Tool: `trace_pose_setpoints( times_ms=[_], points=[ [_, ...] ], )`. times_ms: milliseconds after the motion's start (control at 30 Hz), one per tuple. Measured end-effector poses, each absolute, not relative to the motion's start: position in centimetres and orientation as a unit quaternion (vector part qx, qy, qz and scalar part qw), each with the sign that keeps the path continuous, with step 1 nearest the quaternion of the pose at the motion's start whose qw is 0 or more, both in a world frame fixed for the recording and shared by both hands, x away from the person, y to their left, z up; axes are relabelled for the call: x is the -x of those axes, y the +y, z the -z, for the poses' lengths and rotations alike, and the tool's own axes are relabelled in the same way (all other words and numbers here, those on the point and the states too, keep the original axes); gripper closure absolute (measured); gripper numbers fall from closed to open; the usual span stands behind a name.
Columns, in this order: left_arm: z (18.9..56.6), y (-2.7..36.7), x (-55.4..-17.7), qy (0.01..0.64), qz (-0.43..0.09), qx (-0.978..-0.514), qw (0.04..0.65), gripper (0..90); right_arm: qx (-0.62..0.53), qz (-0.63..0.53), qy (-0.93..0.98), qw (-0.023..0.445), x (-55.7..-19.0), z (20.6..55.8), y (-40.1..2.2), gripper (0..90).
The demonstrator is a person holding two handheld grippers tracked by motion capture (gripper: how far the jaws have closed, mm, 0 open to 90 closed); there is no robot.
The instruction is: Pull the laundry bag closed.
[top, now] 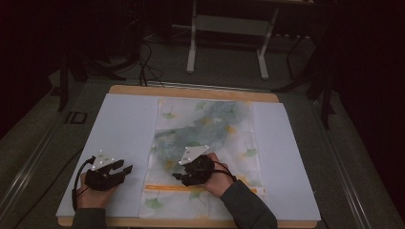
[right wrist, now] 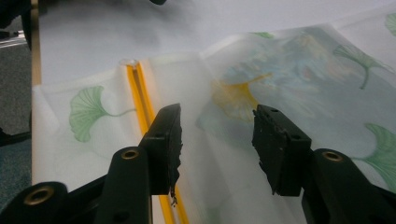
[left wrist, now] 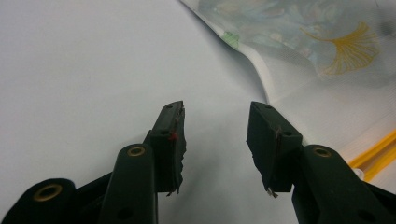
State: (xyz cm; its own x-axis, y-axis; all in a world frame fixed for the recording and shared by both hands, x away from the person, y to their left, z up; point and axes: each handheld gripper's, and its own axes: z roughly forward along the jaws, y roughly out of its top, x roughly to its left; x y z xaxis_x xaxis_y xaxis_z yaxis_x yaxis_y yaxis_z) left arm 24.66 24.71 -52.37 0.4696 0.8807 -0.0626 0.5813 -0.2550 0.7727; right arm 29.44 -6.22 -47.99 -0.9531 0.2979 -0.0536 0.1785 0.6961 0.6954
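A translucent zip bag (top: 205,143) printed with green and yellow ginkgo leaves lies flat on the white sheet, a grey-blue soft thing (top: 217,121) inside it. Its orange zip strip (top: 191,188) runs across near the front edge. My left gripper (top: 125,171) hovers open over bare white sheet just left of the bag; in the left gripper view (left wrist: 215,135) the bag edge (left wrist: 261,79) lies ahead to the right. My right gripper (top: 177,177) is open over the bag near the zip; in the right gripper view (right wrist: 217,140) the orange zip (right wrist: 140,98) passes under its left jaw.
A white sheet (top: 119,129) covers the wooden table (top: 191,90), whose edges show at back and front. Beyond the table stand a white metal frame (top: 227,43) and cables (top: 148,62) on a dark floor. Bare white margins flank the bag on both sides.
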Motion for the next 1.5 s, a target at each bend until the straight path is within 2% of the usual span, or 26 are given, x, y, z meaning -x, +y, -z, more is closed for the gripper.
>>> trace_pose_setpoints(
  times_ms=[867,1033,1500],
  points=[
    [52.3,24.8,-24.6,0.480,-0.208,-0.766,0.374,54.6,-0.133,-0.378,0.914,0.065,-28.9,49.1,-3.1,51.2],
    [52.3,24.8,-24.6,0.482,-0.209,-0.765,0.373,54.2,-0.131,-0.379,0.914,0.060,-28.9,49.4,-2.7,53.3],
    [52.2,25.0,-24.6,0.484,-0.211,-0.763,0.374,53.3,-0.127,-0.384,0.913,0.056,-28.1,50.3,0.2,53.0]
  ],
)
